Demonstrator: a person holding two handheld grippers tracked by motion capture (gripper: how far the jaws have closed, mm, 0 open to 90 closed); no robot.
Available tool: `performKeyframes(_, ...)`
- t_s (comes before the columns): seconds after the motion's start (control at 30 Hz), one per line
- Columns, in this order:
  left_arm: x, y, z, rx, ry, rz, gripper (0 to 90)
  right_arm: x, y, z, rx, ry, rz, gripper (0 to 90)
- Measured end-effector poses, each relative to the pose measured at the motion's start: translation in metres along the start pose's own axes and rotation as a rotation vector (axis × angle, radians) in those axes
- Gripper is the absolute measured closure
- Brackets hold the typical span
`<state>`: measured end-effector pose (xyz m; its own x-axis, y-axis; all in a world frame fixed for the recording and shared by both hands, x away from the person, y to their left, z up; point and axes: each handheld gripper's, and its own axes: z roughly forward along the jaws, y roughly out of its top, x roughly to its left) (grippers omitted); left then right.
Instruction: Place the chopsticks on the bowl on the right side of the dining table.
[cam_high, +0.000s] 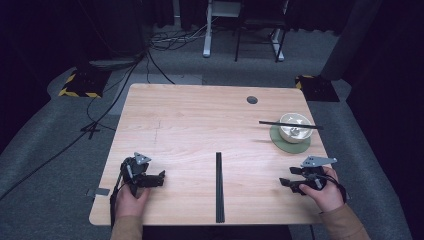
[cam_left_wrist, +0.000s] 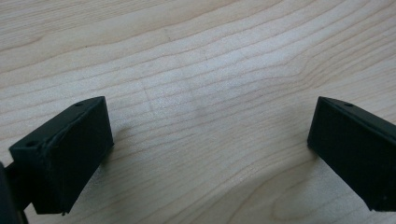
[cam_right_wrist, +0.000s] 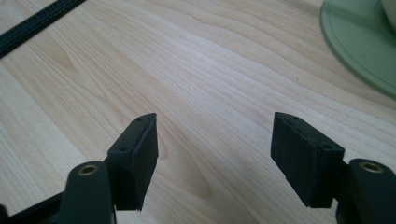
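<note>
Wooden tabletop (cam_high: 200, 120) is filling the middle of the high view, its pale grain running under everything. Toward the right of that frame a green plate (cam_high: 280, 142) is carrying a white bowl (cam_high: 294, 126), and one black chopstick (cam_high: 290, 124) is lying across the bowl's rim. Low in the centre a pair of black chopsticks (cam_high: 219, 187) is lying straight, pointing away from the near edge, between the two hands and apart from both.

At lower left the left hand-held gripper (cam_high: 159, 177) is resting just over the wood with its jaws spread wide and nothing between them; at lower right the right hand-held gripper (cam_high: 284, 183) is doing the same, jaws parted and empty, aiming toward the centre.

By my reading no grasp is under way yet; this is looking like the approach step. Next, a gripper needs to be moving in over the pair, lining its jaws across the thin sticks, lowering and closing.
</note>
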<state>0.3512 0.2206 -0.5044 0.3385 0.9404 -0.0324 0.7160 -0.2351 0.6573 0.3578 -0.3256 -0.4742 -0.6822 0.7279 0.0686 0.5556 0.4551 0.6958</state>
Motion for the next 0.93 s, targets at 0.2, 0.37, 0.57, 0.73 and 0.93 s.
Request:
performKeyframes(0.2, 0.0, 0.0, 0.0, 0.001, 0.0, 0.0, 0.3, -0.001, -0.012, 0.007, -0.053, -0.009, -0.033, 30.8)
performKeyframes(0.37, 0.0, 0.0, 0.0, -0.001, -0.002, 0.0, 0.3, 0.0, -0.018, 0.012, -0.049, -0.004, -0.024, 29.4)
performKeyframes(0.57, 0.0, 0.0, 0.0, 0.002, 0.0, 0.0, 0.3, 0.0, -0.023, 0.015, -0.073, -0.012, -0.041, 24.8)
performKeyframes(0.73, 0.0, 0.0, 0.0, 0.0, -0.001, 0.0, 0.3, 0.004, -0.023, 0.019, -0.06, -0.01, -0.094, 14.1)
performKeyframes(0.93, 0.0, 0.0, 0.0, 0.002, 0.0, 0.001, 0.3, 0.004, -0.023, 0.02, -0.053, -0.004, -0.102, 12.8)
